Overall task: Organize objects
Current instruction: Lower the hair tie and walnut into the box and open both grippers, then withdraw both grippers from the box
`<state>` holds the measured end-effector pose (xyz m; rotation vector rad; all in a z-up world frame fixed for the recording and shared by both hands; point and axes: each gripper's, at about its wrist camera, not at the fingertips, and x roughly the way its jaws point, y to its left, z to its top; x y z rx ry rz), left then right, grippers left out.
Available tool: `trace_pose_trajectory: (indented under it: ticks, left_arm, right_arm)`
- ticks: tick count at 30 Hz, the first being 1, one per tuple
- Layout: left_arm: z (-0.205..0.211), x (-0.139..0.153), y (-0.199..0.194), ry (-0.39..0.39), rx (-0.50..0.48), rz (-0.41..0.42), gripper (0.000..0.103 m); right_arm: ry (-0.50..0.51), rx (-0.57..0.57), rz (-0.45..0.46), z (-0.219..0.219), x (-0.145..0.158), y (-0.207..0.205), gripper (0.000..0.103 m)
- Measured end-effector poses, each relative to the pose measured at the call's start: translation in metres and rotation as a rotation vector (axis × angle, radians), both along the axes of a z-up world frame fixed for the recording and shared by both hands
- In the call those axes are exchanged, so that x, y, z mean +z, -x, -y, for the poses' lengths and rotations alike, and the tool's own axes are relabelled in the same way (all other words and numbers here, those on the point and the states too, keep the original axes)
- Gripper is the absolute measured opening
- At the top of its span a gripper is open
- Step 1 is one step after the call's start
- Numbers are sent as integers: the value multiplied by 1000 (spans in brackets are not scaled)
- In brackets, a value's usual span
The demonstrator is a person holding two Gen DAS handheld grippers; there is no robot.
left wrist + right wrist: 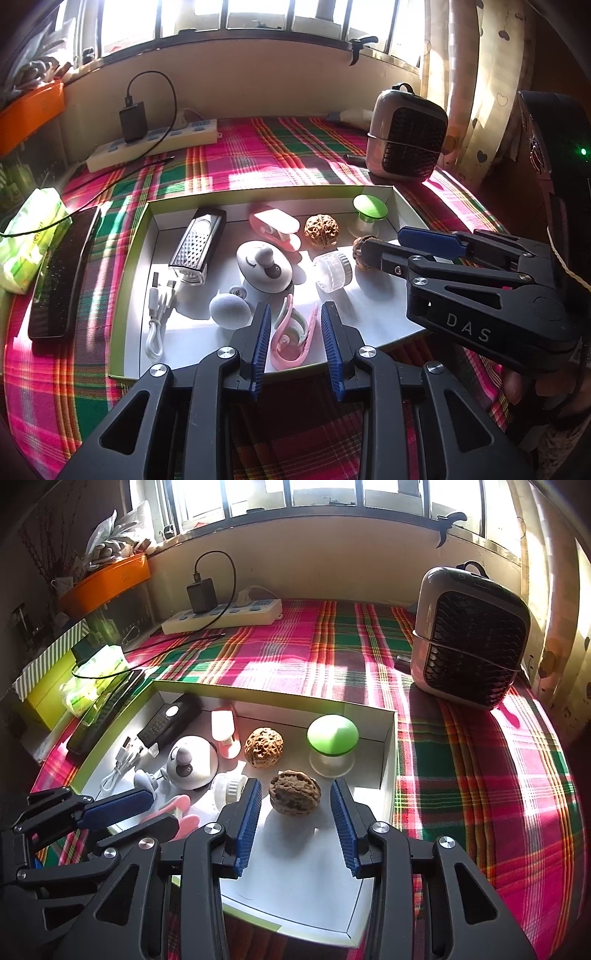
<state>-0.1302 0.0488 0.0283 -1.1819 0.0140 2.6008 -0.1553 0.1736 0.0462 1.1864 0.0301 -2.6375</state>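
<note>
A shallow white box with a green rim (133,236) (388,746) lies on the plaid cloth and holds several small things. My left gripper (295,343) is open, its fingers on either side of a pink clip (291,336) at the box's near edge; I cannot tell if they touch it. My right gripper (295,819) is open around a dark walnut (294,792) lying on the box floor, with gaps on both sides. From the left wrist view the right gripper (391,243) reaches in from the right, the walnut (360,251) at its tips. A second walnut (321,230) (263,746) lies farther back.
In the box: a black bike light (197,247), white cable (157,317), grey round gadget (264,266), clear jar (332,269), green-topped cup (332,738), pink case (275,225). Outside: a heater (469,635), power strip (221,616), black remote (62,273), tissue pack (26,236).
</note>
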Motion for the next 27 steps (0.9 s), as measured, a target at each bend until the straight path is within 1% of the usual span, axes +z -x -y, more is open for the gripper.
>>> trace_pose_trajectory:
  ticks: [11, 14, 15, 16, 18, 23, 27]
  left_arm:
    - [6, 16, -28, -1, 39, -43, 26]
    - [6, 20, -40, 26, 57, -70, 26]
    - [8, 20, -44, 24, 60, -70, 26]
    - [8, 20, -48, 18, 61, -67, 26]
    - [10, 18, -55, 20, 69, -63, 26]
    - [9, 7, -71, 33, 87, -36, 27]
    - [6, -5, -78, 40, 84, -4, 32]
  right_arm:
    - [22, -3, -49, 3, 20, -38, 40]
    - [18, -16, -50, 3, 23, -49, 41]
    - [22, -17, -52, 3, 23, -53, 41]
    - [26, -16, -54, 3, 24, -57, 47]
    - [34, -19, -58, 2, 24, -67, 53]
    - [22, -23, -46, 4, 18, -86, 53]
    - [18, -35, -12, 3, 7, -94, 54]
